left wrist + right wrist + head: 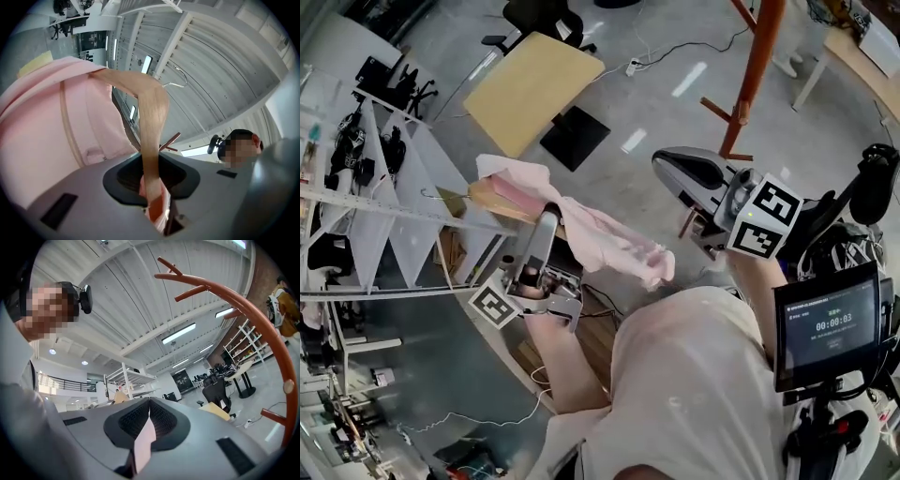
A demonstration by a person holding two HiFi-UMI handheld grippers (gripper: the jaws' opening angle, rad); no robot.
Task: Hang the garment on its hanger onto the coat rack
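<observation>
I'm wearing a pale shirt (694, 375) and working two grey grippers.
The left gripper (547, 223) and right gripper (670, 169) are each carrying a black-and-white marker cube (766, 221); black ribbed pads (164, 420) are lining the jaws.

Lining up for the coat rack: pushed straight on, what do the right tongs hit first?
Likely nothing close: the coat rack passes to their right; ahead only a far shelf, depth unclear.

Bright, even white light from the ceiling strip lights (178, 333) glints off the glossy floor (630, 141), shadows stay soft, and the fisheye edges bend and darken.
</observation>
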